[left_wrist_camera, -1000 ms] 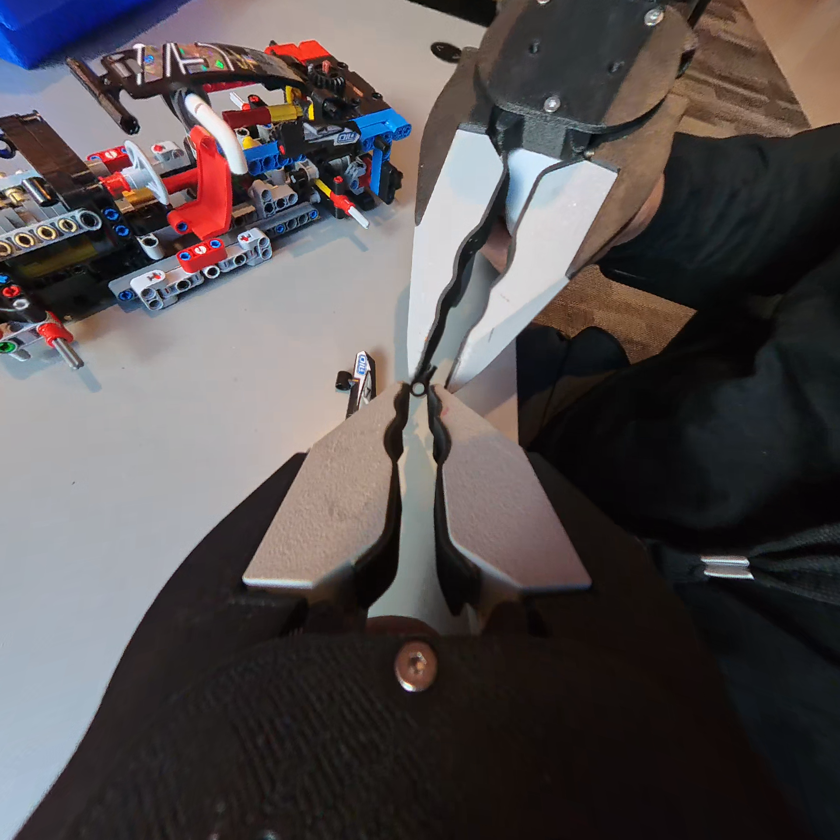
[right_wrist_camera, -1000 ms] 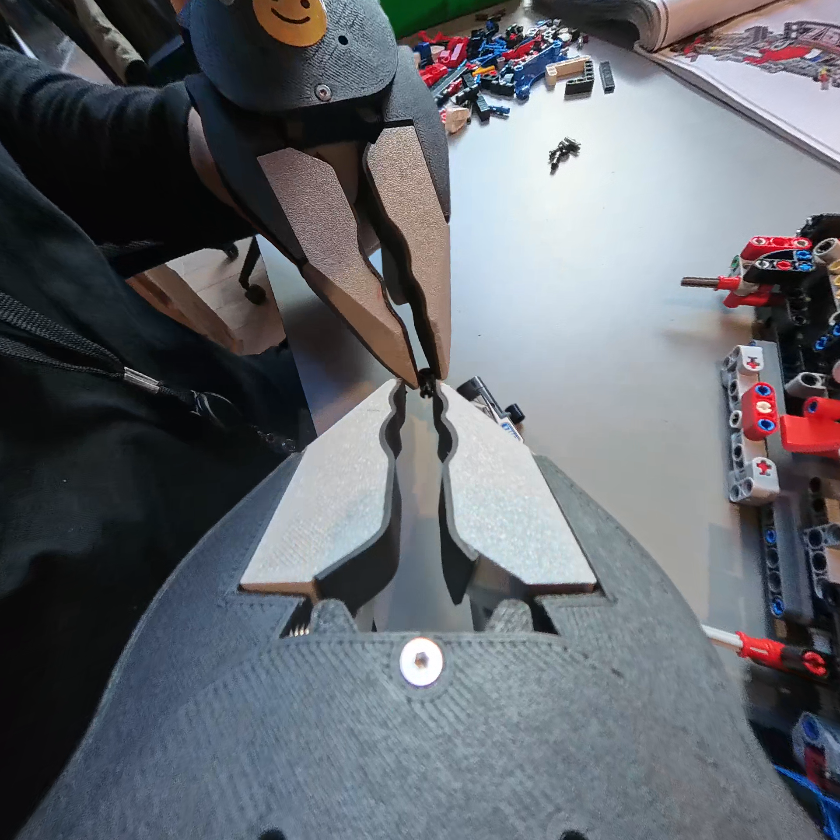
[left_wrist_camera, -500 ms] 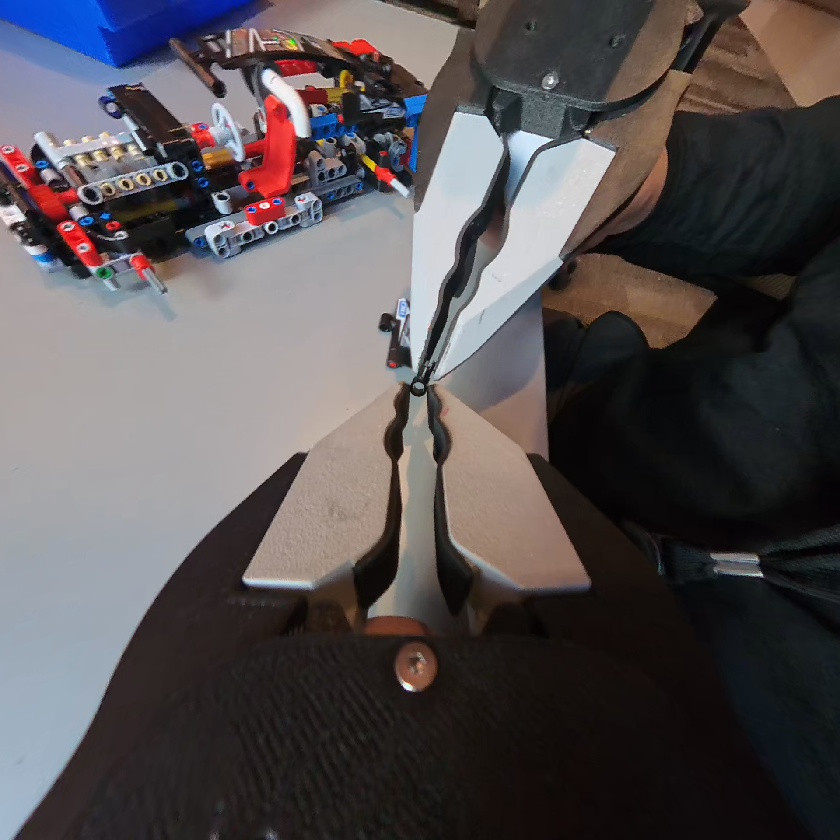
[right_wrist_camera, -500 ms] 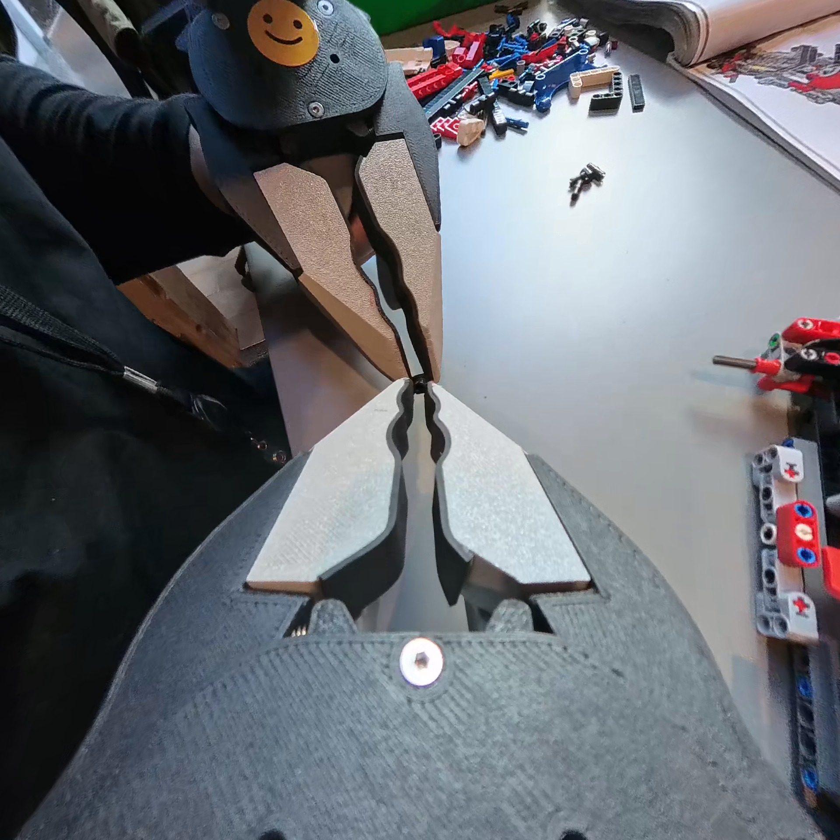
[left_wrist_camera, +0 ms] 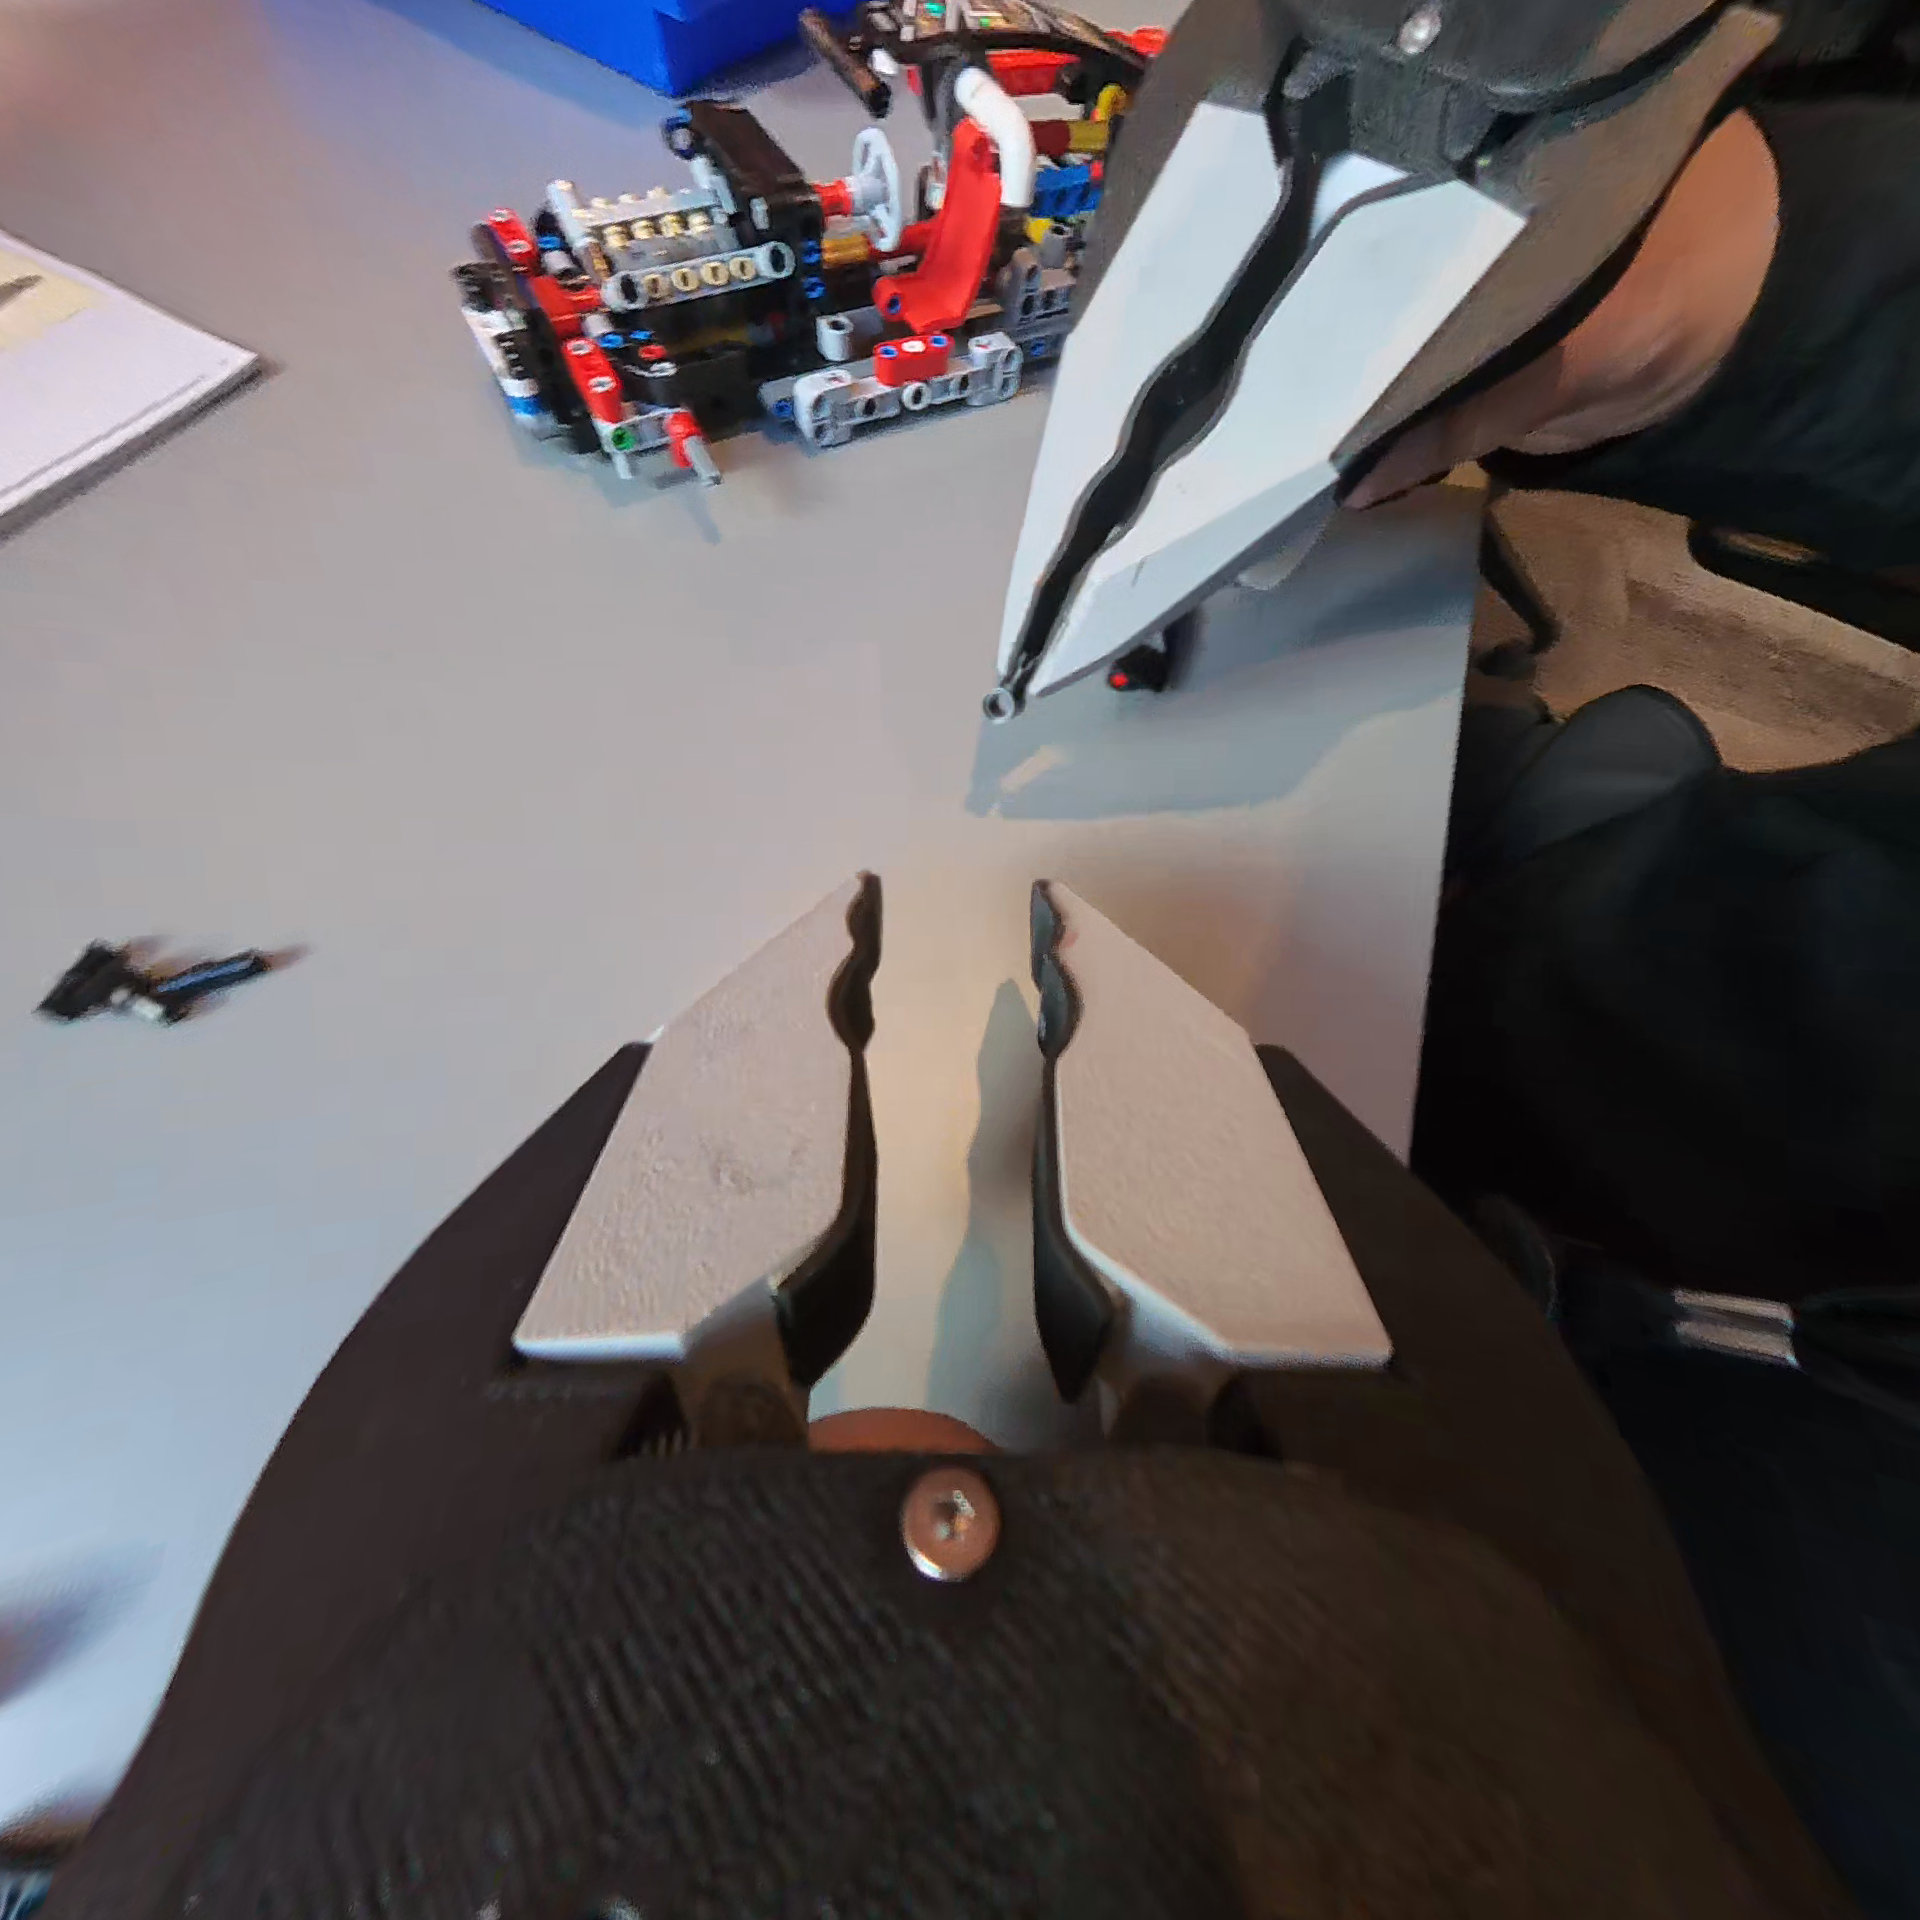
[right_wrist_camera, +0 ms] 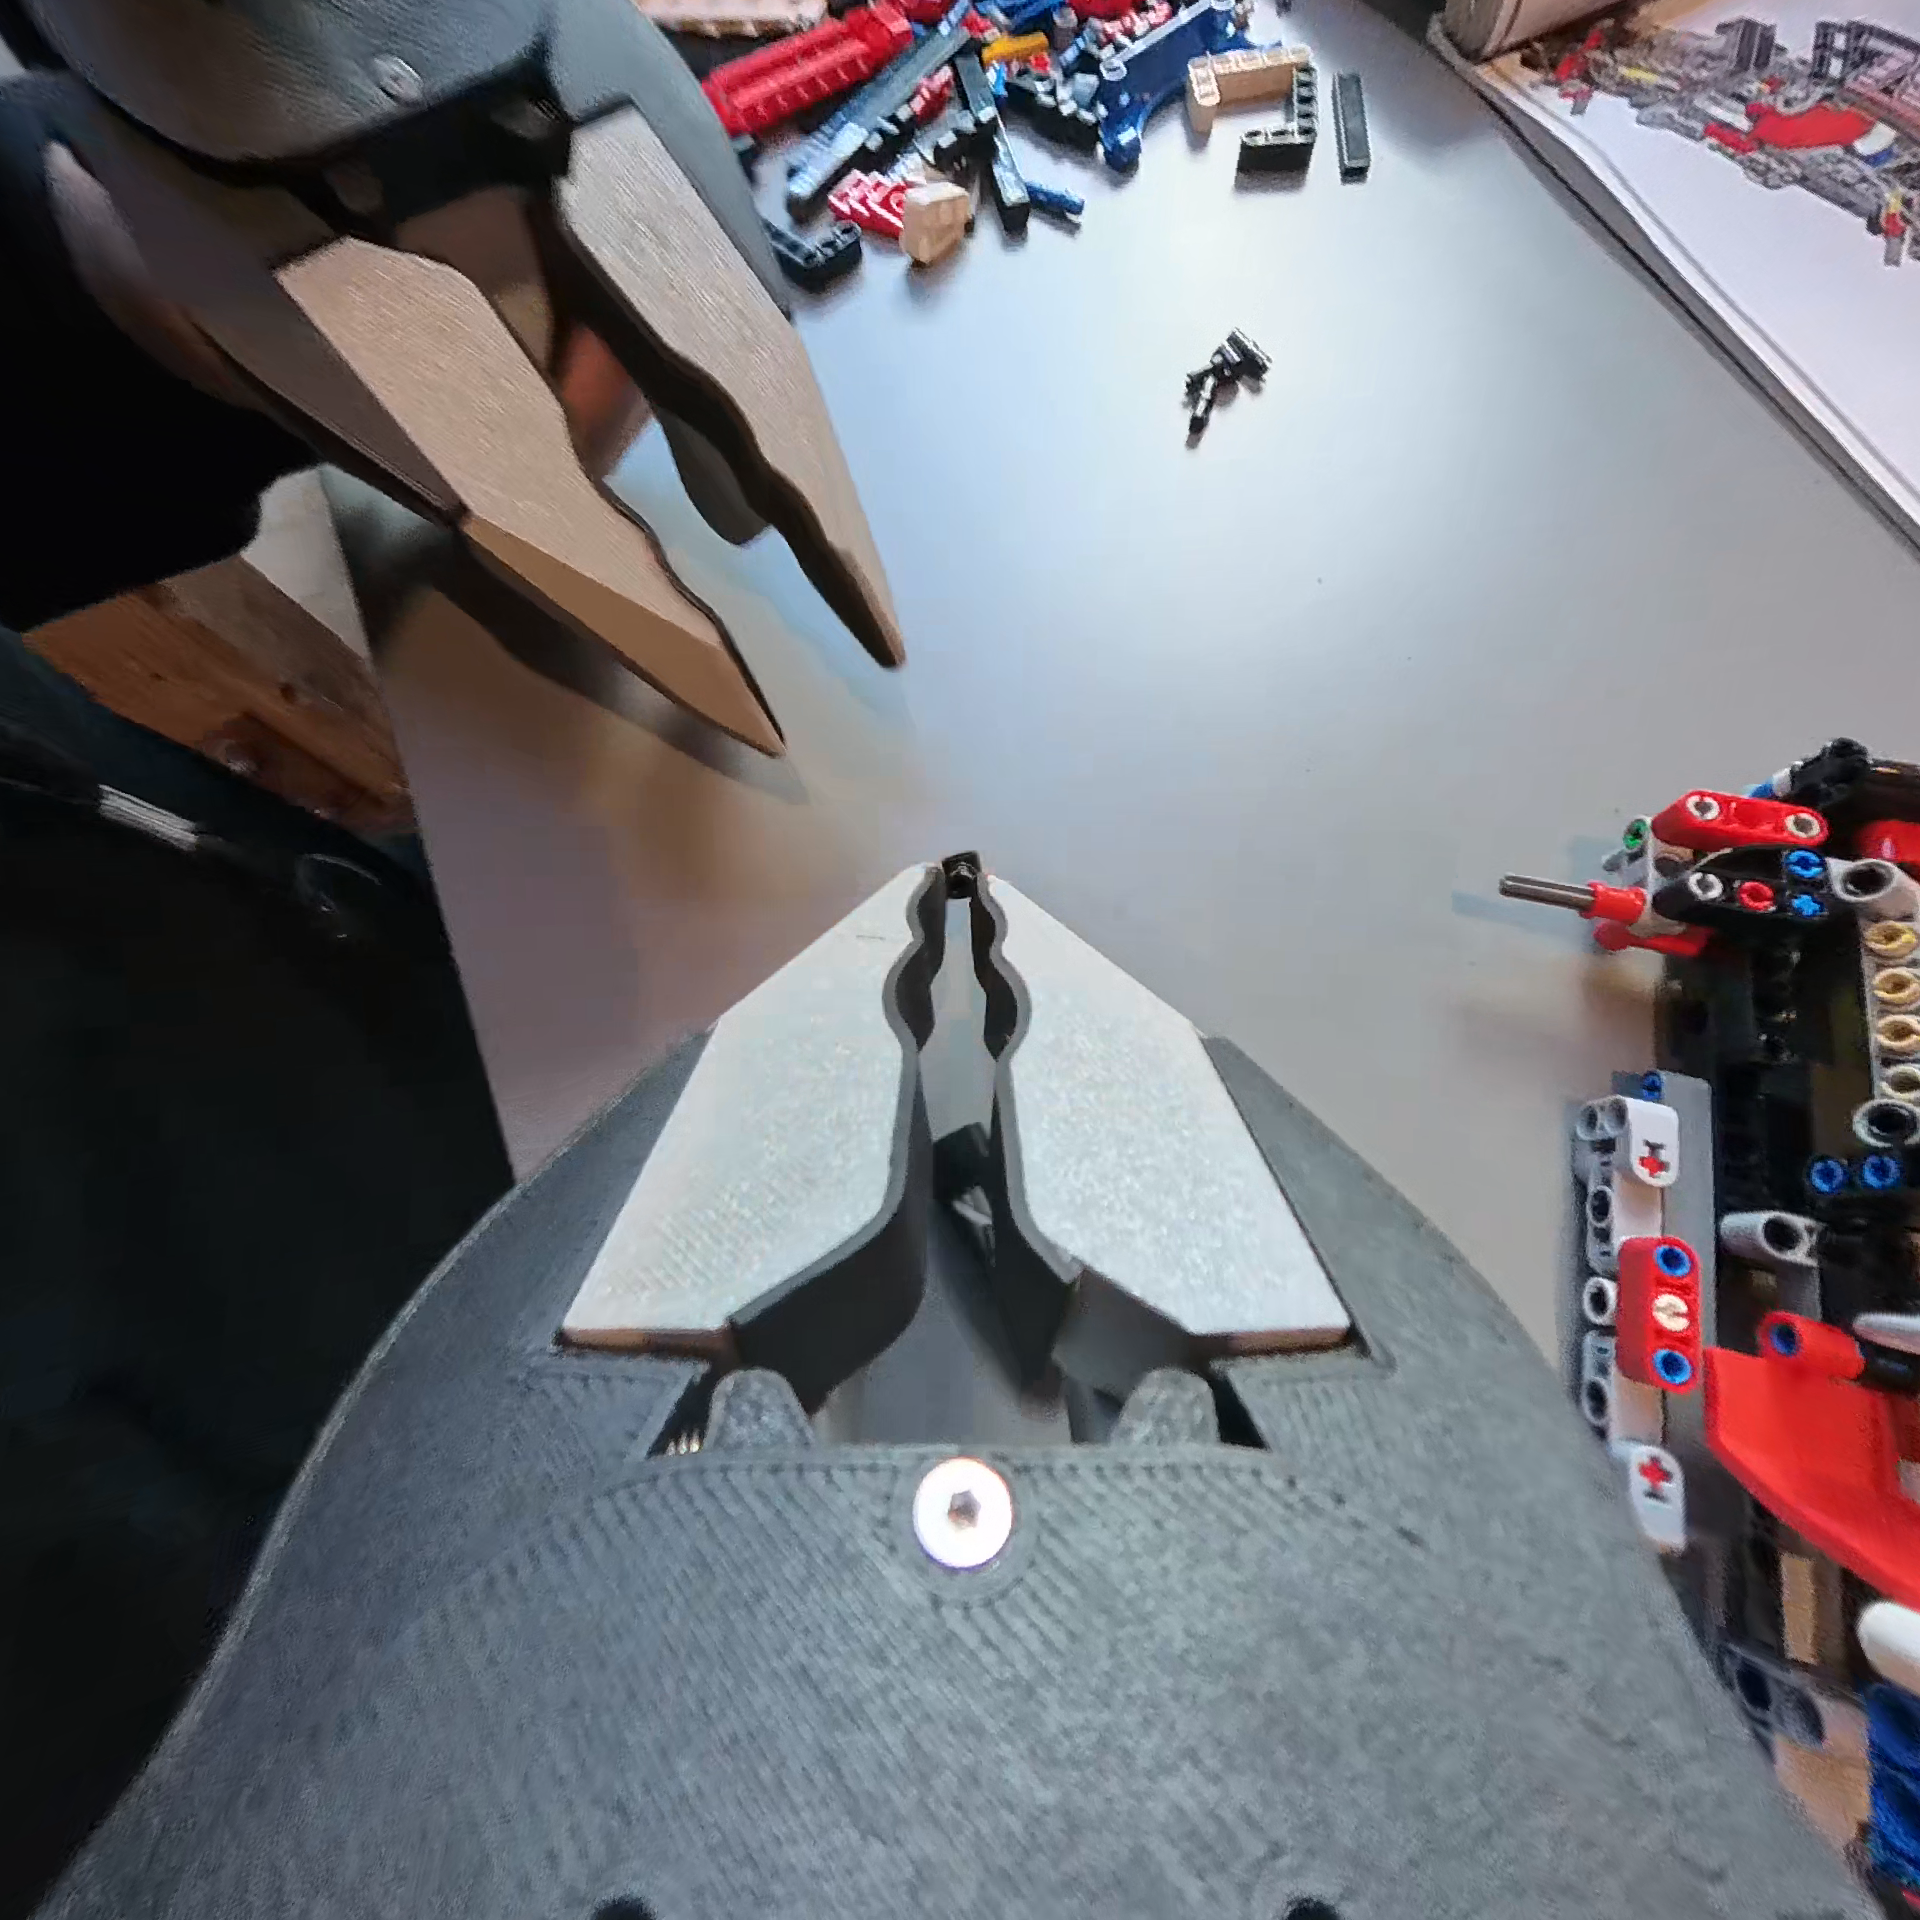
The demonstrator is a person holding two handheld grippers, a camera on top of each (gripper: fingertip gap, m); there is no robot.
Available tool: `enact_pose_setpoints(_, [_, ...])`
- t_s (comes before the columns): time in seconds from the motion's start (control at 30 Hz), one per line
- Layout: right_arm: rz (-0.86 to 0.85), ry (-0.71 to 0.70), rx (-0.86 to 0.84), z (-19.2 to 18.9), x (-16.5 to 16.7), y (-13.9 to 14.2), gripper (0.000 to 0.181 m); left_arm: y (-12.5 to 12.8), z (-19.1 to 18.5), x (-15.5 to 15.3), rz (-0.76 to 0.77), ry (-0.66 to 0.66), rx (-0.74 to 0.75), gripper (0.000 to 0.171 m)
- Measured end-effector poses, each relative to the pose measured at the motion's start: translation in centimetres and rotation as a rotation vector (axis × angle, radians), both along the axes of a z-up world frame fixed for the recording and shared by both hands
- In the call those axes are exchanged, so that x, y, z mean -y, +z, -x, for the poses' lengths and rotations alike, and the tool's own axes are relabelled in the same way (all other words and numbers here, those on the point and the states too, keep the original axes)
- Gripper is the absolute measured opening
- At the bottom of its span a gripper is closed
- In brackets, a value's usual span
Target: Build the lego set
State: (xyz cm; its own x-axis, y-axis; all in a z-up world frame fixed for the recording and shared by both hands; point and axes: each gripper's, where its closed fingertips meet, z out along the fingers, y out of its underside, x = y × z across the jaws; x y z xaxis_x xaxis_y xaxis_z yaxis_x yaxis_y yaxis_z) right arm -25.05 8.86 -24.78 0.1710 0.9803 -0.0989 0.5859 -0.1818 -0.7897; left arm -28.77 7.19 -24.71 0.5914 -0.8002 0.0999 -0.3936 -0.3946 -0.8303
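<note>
My right gripper [right_wrist_camera: 961, 885] is shut on a small black pin [right_wrist_camera: 961, 871] held at its tips above the grey table [right_wrist_camera: 1299, 623]. It also shows in the left wrist view [left_wrist_camera: 1010, 694], where the pin [left_wrist_camera: 1001, 705] sticks out of the tips. My left gripper [left_wrist_camera: 954, 891] is open and empty, a short way from the pin. In the right wrist view it [right_wrist_camera: 831, 701] hangs at the upper left with its jaws apart. The part-built lego car [left_wrist_camera: 779, 301] stands farther back on the table and also shows at the right edge of the right wrist view [right_wrist_camera: 1787, 1143].
A pile of loose lego pieces [right_wrist_camera: 987, 114] lies at the far end of the table, with a few small black pieces [right_wrist_camera: 1226, 369] nearer. An open instruction booklet [right_wrist_camera: 1766, 156] lies at the far right. A blue box [left_wrist_camera: 665, 31] stands behind the car. The table edge [left_wrist_camera: 1444, 831] runs beside a person's dark sleeve. There is about 5 cm between the tips of the two grippers.
Both grippers were shut tip to tip on the black pin. My left gripper has opened, let go and drawn back; the right gripper keeps the pin.
</note>
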Motion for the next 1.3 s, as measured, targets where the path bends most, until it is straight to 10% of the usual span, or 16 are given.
enact_pose_setpoints(0.53, [-0.041,-0.003,0.194,1.1,-1.0,-2.7,0.008,4.4,4.0,-0.5,-0.255,0.148,0.164,0.041])
enact_pose_setpoints(1.3, [-0.14,-0.272,-0.185,-1.7,-5.5,3.7,0.023,10.2,12.5,2.7,-0.588,0.363,0.279,0.046])
